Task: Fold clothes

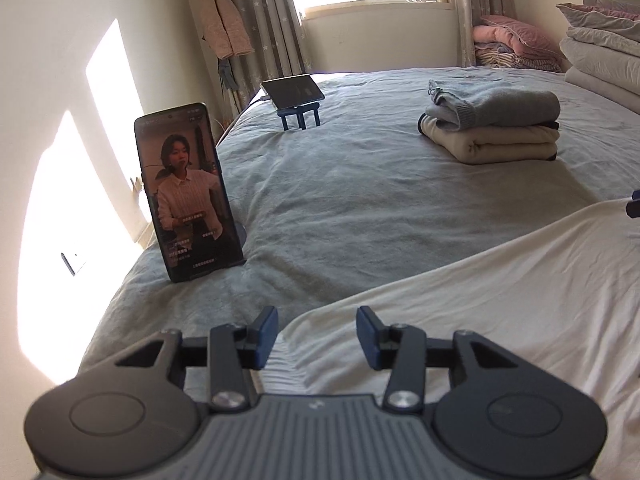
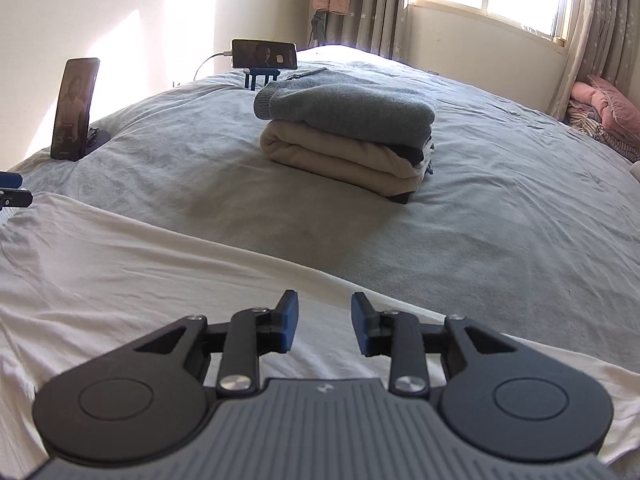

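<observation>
A white garment (image 1: 500, 300) lies spread flat on the grey bed, and it also shows in the right wrist view (image 2: 140, 272). My left gripper (image 1: 317, 338) is open and empty, just above the garment's left edge. My right gripper (image 2: 324, 326) is open and empty, over the garment's far edge near its right side. A stack of folded clothes (image 2: 346, 132), grey on top and cream below, sits further back on the bed; it also shows in the left wrist view (image 1: 492, 124). The other gripper's tip shows at the frame edge (image 2: 12, 192).
An upright phone on a stand (image 1: 186, 192) plays video at the bed's left edge. A second phone on a blue stand (image 1: 294, 94) sits at the far edge. Piled bedding (image 1: 600, 52) lies at the right. The grey bedsheet (image 2: 520, 208) spreads between garment and stack.
</observation>
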The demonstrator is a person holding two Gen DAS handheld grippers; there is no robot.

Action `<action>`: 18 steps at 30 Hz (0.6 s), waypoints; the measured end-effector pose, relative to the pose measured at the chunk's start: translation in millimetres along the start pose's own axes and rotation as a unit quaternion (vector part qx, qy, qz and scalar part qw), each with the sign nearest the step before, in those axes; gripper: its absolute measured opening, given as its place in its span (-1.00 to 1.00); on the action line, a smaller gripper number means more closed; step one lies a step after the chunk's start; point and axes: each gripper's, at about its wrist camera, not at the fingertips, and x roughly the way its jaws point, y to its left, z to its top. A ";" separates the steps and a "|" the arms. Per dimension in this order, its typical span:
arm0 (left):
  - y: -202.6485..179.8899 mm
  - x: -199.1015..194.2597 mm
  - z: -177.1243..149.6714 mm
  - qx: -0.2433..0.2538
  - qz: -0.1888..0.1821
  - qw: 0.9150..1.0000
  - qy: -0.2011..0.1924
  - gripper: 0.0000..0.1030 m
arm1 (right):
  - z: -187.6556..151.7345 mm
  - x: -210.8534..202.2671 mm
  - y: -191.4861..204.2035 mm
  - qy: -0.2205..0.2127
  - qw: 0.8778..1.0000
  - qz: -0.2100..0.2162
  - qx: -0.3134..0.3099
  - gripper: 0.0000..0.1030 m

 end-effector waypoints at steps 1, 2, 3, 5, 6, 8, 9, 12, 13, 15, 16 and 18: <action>-5.2 -4.5 -0.3 0.000 -0.010 1.000 0.001 -0.14 | -3.0 -6.4 1.9 0.001 1.000 0.001 -0.003 -0.35; -10.4 -9.0 -0.6 0.001 -0.021 1.000 0.002 -0.14 | -5.8 -11.5 3.7 0.001 1.000 0.003 -0.003 -0.35; -15.5 -12.5 -1.1 0.002 -0.031 1.000 0.003 -0.14 | -8.6 -16.4 5.4 0.001 1.000 0.005 -0.004 -0.35; -29.3 -19.5 -3.4 0.004 -0.054 0.999 0.002 -0.13 | -13.9 -21.3 6.7 0.003 1.000 0.008 0.002 -0.35; -36.7 -21.8 -5.3 0.007 -0.065 0.998 0.001 -0.13 | -17.0 -23.1 7.1 0.005 1.000 0.009 0.005 -0.35; -55.2 -23.0 -10.7 0.021 -0.089 0.996 0.003 -0.13 | -23.5 -23.7 7.0 0.012 1.000 0.006 0.009 -0.35; -63.8 -22.9 -14.4 0.030 -0.099 0.995 0.004 -0.13 | -28.1 -23.6 5.0 0.015 1.000 0.003 0.014 -0.35; -88.1 -20.0 -28.3 0.072 -0.115 0.991 0.019 -0.12 | -44.6 -24.7 -8.4 0.031 0.999 -0.010 0.037 -0.35; -93.1 -20.3 -32.9 0.085 -0.113 0.990 0.017 -0.12 | -52.0 -27.9 -15.2 0.033 0.998 -0.011 0.049 -0.34; -97.5 -22.9 -38.7 0.102 -0.107 0.989 0.011 -0.12 | -65.9 -40.6 -29.2 0.027 0.997 -0.009 0.071 -0.24; -96.5 -24.5 -36.7 0.100 -0.109 0.989 0.012 -0.12 | -71.2 -47.8 -35.9 0.026 0.996 -0.008 0.080 -0.23; -94.1 -27.3 -31.5 0.091 -0.114 0.989 0.017 -0.12 | -78.3 -60.7 -45.8 0.025 0.996 -0.008 0.088 -0.23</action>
